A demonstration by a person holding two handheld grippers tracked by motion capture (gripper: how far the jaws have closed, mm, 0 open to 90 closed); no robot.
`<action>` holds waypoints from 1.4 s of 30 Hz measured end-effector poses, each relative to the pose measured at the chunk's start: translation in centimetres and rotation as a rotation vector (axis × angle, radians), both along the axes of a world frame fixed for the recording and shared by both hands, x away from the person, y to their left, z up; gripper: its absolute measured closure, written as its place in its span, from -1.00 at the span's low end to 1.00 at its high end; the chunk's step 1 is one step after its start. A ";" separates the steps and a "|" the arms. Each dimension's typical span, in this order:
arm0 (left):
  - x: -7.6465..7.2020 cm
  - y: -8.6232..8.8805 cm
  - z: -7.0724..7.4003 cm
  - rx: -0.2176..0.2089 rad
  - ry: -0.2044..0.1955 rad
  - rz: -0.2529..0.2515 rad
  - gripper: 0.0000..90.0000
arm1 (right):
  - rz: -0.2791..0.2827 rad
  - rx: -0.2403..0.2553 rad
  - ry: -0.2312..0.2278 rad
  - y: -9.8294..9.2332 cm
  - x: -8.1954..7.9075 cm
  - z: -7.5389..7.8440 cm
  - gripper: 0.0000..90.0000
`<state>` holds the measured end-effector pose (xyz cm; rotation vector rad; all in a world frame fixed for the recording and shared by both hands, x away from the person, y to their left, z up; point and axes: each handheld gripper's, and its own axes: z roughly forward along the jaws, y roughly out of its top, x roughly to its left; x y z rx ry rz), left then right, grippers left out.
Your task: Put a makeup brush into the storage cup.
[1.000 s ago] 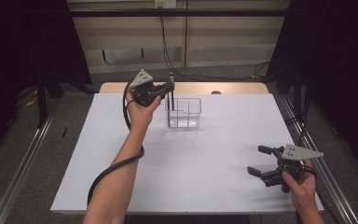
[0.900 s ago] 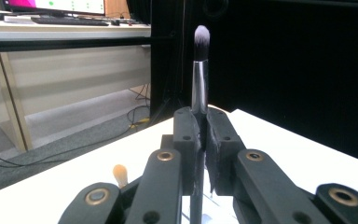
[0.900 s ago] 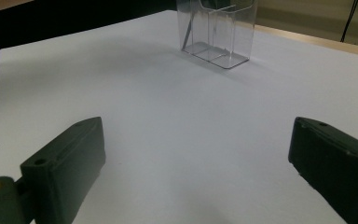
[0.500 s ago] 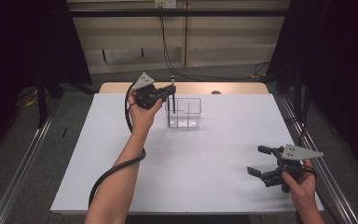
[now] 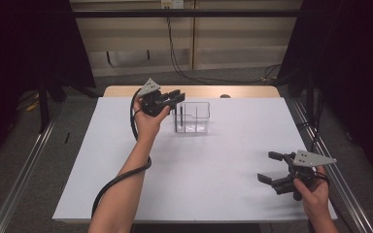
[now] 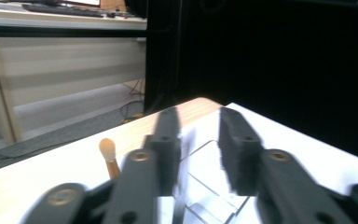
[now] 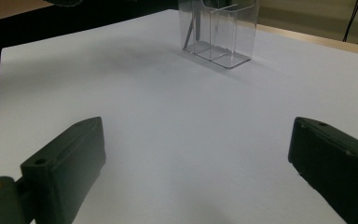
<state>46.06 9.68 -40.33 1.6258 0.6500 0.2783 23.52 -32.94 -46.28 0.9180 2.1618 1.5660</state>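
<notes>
Right gripper (image 5: 272,167) at near right edge of white table sheet (image 5: 213,184), held in a hand, jaws spread wide apart with nothing between, grey three-cornered plate on top; in right gripper view, both black jaws over bare sheet, well apart from clear box. Forearm and trailing black cable (image 5: 121,177) at near left, running up towards far side of sheet. Clear plastic organiser box (image 5: 193,118) farther off, near far middle of sheet, upright, split into compartments; thin dark stick (image 5: 180,119) standing in left compartment, leaning slightly; same box seen far off in right gripper view (image 7: 220,29). Left gripper (image 5: 178,97) just beside box at upper left rim, raised above it, jaws having just been opening, now parted by a moderate gap, nothing pinched between; in left gripper view, box rim (image 6: 205,154) below the gap, rounded pale tip of brush on wooden handle (image 6: 107,151) beside left jaw. Wooden table edge (image 5: 252,91) beyond sheet.
</notes>
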 end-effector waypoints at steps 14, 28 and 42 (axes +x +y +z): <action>-1.6 0.8 -0.6 -0.011 0.029 -0.035 -0.31 | -0.001 -0.004 0.001 0.2 -0.3 0.0 -0.92; -3.0 1.6 -1.1 -0.020 0.018 -0.042 -0.67 | -0.009 -0.007 0.003 0.1 -0.6 0.1 -0.91; -4.2 2.9 -1.6 -0.013 0.009 -0.039 -0.98 | -0.004 -0.017 0.004 0.3 -0.7 0.1 -0.91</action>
